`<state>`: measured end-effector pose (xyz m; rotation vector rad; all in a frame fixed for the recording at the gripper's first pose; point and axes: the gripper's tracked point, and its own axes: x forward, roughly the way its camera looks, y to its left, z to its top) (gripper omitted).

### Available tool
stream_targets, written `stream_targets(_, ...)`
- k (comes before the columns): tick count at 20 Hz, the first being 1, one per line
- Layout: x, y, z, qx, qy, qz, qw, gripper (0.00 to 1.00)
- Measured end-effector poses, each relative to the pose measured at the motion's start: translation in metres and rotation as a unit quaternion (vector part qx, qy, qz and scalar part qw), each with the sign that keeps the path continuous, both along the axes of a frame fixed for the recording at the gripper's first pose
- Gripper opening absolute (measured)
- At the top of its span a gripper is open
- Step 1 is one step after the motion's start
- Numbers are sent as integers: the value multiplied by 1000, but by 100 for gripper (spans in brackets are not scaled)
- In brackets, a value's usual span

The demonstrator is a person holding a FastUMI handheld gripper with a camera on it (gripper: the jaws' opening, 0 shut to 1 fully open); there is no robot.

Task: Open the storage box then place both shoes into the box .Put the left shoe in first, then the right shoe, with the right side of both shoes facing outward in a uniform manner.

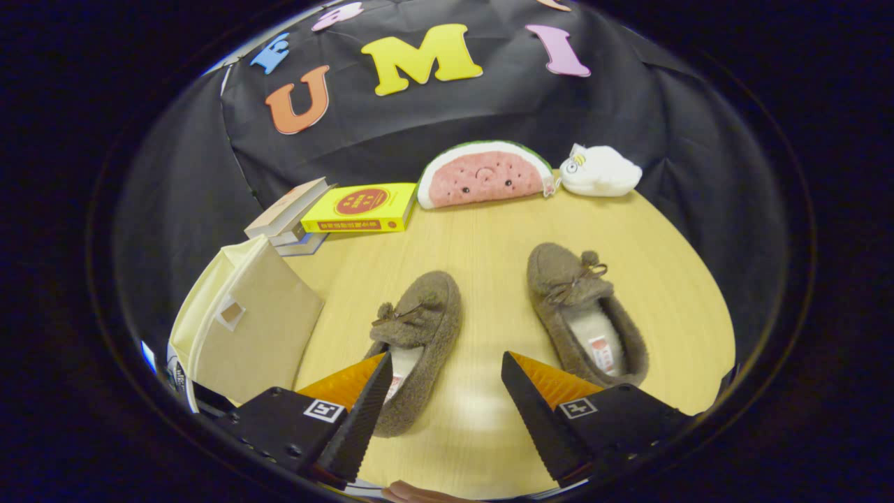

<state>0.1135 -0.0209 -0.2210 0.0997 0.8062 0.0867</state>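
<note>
Gripper view: tongs (444, 402) gape wide, empty, above the table (489, 230); storage box (251, 328) sits closed at 10 o'clock, left shoe (419, 335) at 11, right shoe (587, 314) at 1, so opening the box likely comes first.

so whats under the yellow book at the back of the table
The yellow book lies on a small stack of other books, which lean out beside the storage box. How many there are and their covers cannot be told. The gripper is open, with nothing between its fingers.
</note>
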Motion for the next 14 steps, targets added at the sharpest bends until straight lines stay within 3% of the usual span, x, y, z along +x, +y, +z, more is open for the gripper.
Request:
stream_targets(3,2,6,-32,14,39,-9,999,94)
stream_targets(5,5,6,-44,18,52,-22,998,88)
stream_targets(7,10,9,-49,27,59,-23,998,91)
stream_targets(10,10,24,-57,68,102,-12,992,68)
stream_targets(13,10,30,-56,80,133,-15,988,27)
stream_targets(14,9,29,-54,84,142,-21,986,27)
